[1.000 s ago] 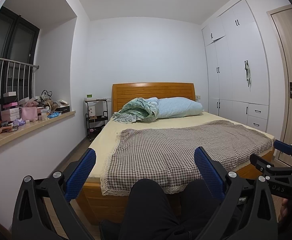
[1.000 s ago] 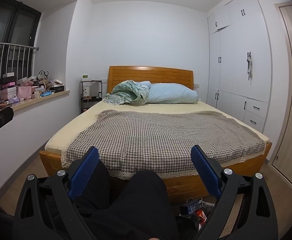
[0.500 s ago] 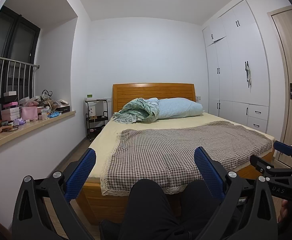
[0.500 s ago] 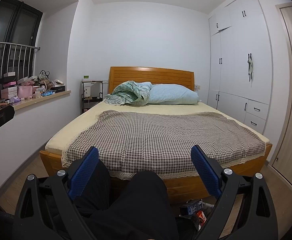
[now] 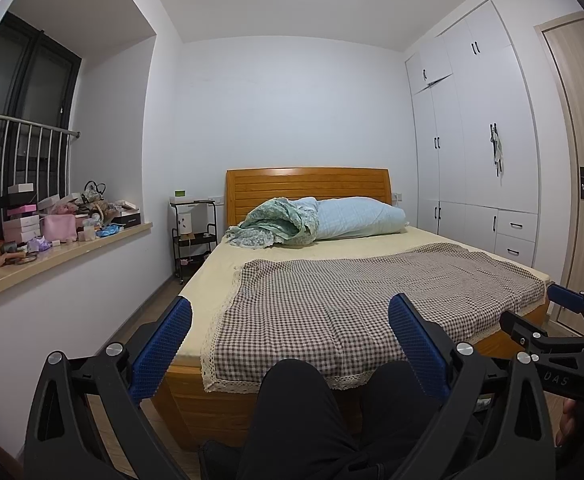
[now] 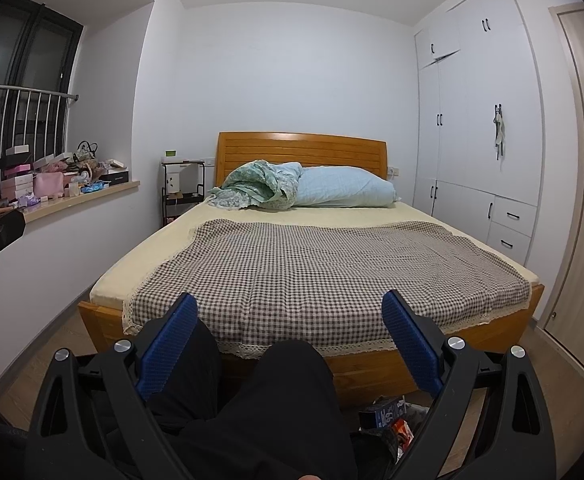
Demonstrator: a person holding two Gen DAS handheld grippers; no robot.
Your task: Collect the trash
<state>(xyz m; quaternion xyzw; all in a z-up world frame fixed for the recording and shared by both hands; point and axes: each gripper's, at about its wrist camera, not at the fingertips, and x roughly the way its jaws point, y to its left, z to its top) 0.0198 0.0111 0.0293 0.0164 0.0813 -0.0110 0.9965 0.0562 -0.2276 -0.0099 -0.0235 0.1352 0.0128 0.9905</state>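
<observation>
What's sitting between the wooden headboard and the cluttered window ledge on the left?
A black wire shelf cart stands against the back wall between the headboard and the window ledge, with a small green-faced device on top. Both wrist views show it.

Left claw [image 5: 290, 344] agape above dark-trousered knees [image 5: 292, 392], before checkered bed [image 5: 352, 296].

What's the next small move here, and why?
Probably lower the right gripper toward the wrappers on the floor by the bed's foot. Both grippers, left included, are open and hold nothing, and that litter, low in the right wrist view, is the only trash seen near them.
</observation>
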